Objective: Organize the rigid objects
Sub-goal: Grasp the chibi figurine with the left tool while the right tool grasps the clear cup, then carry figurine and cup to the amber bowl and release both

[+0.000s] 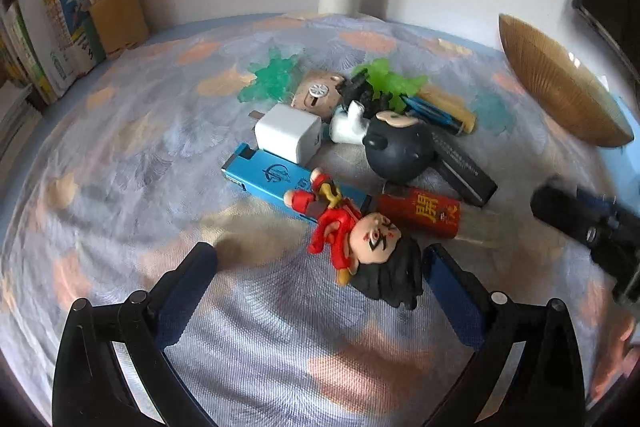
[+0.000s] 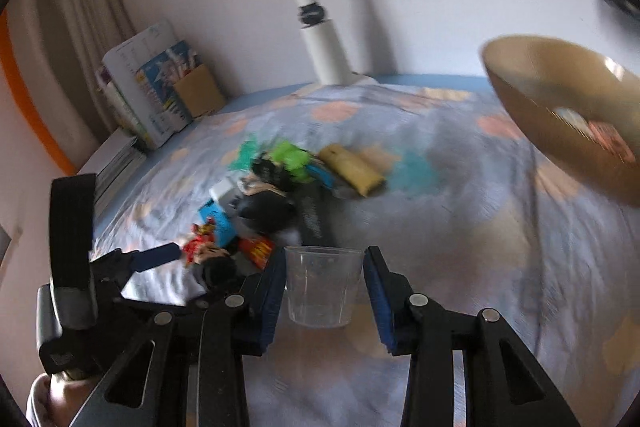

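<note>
A clear plastic cup [image 2: 320, 285] is clamped between the pads of the right gripper [image 2: 325, 293], probably to be carried toward the amber bowl [image 2: 560, 115], though that view's pretty blurred. The left gripper [image 1: 320, 267] is held wide open with nothing gripped, lined up at the red-robed figurine [image 1: 360, 239], which lies at the near edge of the toy pile on the floral cloth [image 1: 120, 147].

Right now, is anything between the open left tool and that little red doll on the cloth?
Nothing visible. The red doll lies just ahead of the left tool, its dark hair near the right-hand finger, with only bare cloth in the gap. The blue lighter lies beyond the doll, not before it.
</note>
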`<state>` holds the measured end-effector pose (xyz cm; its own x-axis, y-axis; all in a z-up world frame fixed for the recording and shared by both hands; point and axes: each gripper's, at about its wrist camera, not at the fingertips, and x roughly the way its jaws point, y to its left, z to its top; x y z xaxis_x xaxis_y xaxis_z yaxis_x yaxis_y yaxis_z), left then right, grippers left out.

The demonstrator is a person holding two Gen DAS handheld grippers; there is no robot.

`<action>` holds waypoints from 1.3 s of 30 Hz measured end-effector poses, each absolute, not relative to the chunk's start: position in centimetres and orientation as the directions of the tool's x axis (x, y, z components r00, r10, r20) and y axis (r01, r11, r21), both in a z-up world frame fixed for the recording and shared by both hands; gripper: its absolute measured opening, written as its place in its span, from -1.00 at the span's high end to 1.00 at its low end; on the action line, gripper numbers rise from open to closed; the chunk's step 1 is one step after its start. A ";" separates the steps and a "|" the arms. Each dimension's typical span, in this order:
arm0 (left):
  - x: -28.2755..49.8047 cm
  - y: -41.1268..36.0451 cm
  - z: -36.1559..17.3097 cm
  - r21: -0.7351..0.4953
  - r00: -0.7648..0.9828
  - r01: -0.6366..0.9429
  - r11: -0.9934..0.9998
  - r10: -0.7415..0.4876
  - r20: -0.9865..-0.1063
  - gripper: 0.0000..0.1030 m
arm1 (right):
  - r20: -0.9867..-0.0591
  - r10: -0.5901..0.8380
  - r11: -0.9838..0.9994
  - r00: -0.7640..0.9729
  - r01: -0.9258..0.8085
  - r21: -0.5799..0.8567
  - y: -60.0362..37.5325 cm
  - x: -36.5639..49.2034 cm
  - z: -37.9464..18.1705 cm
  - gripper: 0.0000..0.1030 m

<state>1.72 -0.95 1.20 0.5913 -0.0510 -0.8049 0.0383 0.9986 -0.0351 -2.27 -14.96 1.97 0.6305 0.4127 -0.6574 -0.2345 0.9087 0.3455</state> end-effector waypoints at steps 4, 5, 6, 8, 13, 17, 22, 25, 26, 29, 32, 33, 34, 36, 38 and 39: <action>1.7 -0.3 1.5 -0.104 0.607 0.033 0.994 -0.102 -0.788 -0.96 | -0.649 0.419 0.901 0.635 -0.199 0.386 -16.3 -2.7 1.3 0.25; 1.7 -0.2 1.6 -0.121 0.613 0.040 0.992 -0.120 -0.781 -0.84 | -0.645 0.409 0.905 0.646 -0.194 0.379 -16.3 -2.9 1.5 0.25; 1.6 0.0 1.8 -0.143 0.622 0.052 0.988 -0.144 -0.769 -0.70 | -0.645 0.403 0.908 0.649 -0.194 0.372 -16.3 -3.0 1.5 0.25; 1.4 0.1 2.0 -0.174 0.633 0.068 0.982 -0.178 -0.753 -0.17 | -0.649 0.397 0.913 0.648 -0.205 0.354 -15.8 -3.1 1.6 0.25; 1.3 0.3 2.2 -0.232 0.635 0.088 0.969 -0.234 -0.736 0.13 | -0.667 0.384 0.922 0.638 -0.228 0.313 -14.9 -3.0 1.5 0.25; 1.1 0.0 2.3 -0.218 0.640 0.094 0.971 -0.227 -0.734 0.25 | -0.679 0.368 0.930 0.635 -0.242 0.278 -14.3 -3.0 1.5 0.25; 1.0 0.0 2.7 -0.217 0.659 0.097 0.971 -0.226 -0.718 0.41 | -0.685 0.360 0.933 0.633 -0.245 0.263 -14.1 -3.0 1.4 0.25; 0.9 0.3 2.9 -0.232 0.676 0.088 0.969 -0.230 -0.700 0.42 | -0.682 0.355 0.935 0.640 -0.229 0.272 -14.5 -3.1 1.4 0.25; 0.7 0.5 3.0 -0.237 0.684 0.089 0.967 -0.232 -0.692 0.42 | -0.679 0.351 0.936 0.644 -0.223 0.272 -14.6 -3.1 1.4 0.25; 0.4 0.5 3.4 -0.236 0.703 0.092 0.967 -0.231 -0.673 0.42 | -0.670 0.351 0.936 0.654 -0.226 0.270 -14.6 -3.3 1.6 0.25; 0.4 0.1 3.5 -0.217 0.705 0.095 0.972 -0.219 -0.674 0.42 | -0.661 0.347 0.938 0.666 -0.235 0.256 -14.4 -3.6 1.9 0.25; 0.4 0.0 3.5 -0.212 0.708 0.095 0.973 -0.216 -0.673 0.42 | -0.658 0.345 0.938 0.669 -0.237 0.251 -14.3 -3.6 2.0 0.25; 0.3 0.0 3.6 -0.209 0.712 0.093 0.973 -0.212 -0.669 0.42 | -0.655 0.346 0.938 0.672 -0.239 0.250 -14.3 -3.7 2.1 0.25; 0.2 0.1 3.6 -0.205 0.720 0.082 0.975 -0.200 -0.665 0.42 | -0.649 0.348 0.937 0.676 -0.240 0.253 -14.4 -3.8 2.1 0.25; 0.1 0.4 3.6 -0.208 0.725 0.063 0.976 -0.188 -0.663 0.42 | -0.644 0.355 0.934 0.678 -0.237 0.266 -14.7 -3.8 2.1 0.25; 0.1 0.5 3.6 -0.213 0.726 0.057 0.975 -0.187 -0.662 0.41 | -0.643 0.356 0.934 0.678 -0.235 0.270 -14.7 -3.8 2.1 0.25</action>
<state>0.12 0.52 3.64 0.7260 -0.1866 -0.6619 0.0566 0.9754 -0.2128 -3.76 -14.72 2.14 0.6783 0.3564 -0.6425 -0.2346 0.9338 0.2702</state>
